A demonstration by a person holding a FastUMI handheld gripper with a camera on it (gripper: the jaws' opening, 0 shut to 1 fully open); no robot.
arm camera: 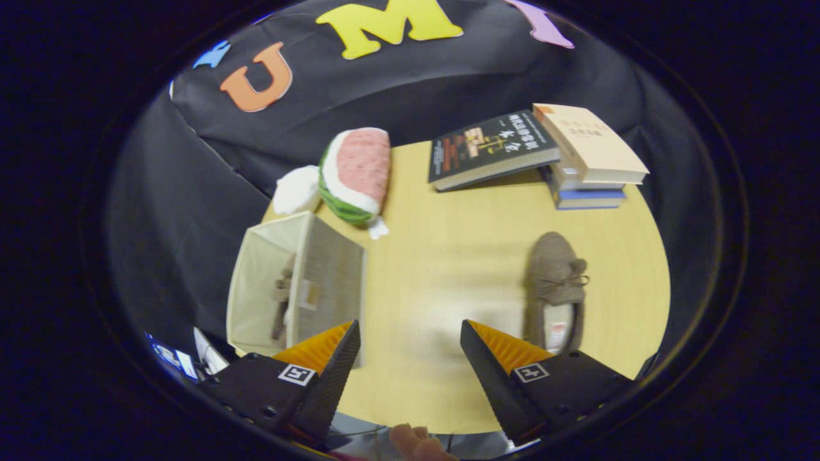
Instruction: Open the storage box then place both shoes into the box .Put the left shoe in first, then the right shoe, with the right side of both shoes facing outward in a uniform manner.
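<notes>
Holding nothing, your gripper [410,346] hangs above the table [442,256] with its two fingers spread wide, bare wood showing in the gap between them. Count what lies ahead: one storage box [298,288], two shoes, one plush toy, three books.

Just ahead of your left finger [320,368] stands the cream fabric storage box, its front open toward you. One brown shoe [282,298] already sits inside it, dim against the lining, so you cannot tell which way it faces. The box's outer side hangs near the table's rim.

Just beyond your right finger [506,358] lies the second brown shoe [556,291], flat on the wood, toe pointing away from you, laces tied, heel opening nearest the finger.

Between box and shoe you have a broad strip of open tabletop running straight ahead.

Farther out, a watermelon-slice plush [355,176] leans at the table's far edge behind the box. Three books [544,150] sit at the far right, well apart from the loose shoe.

A fingertip of your hand [419,443] shows below the gripper.
</notes>
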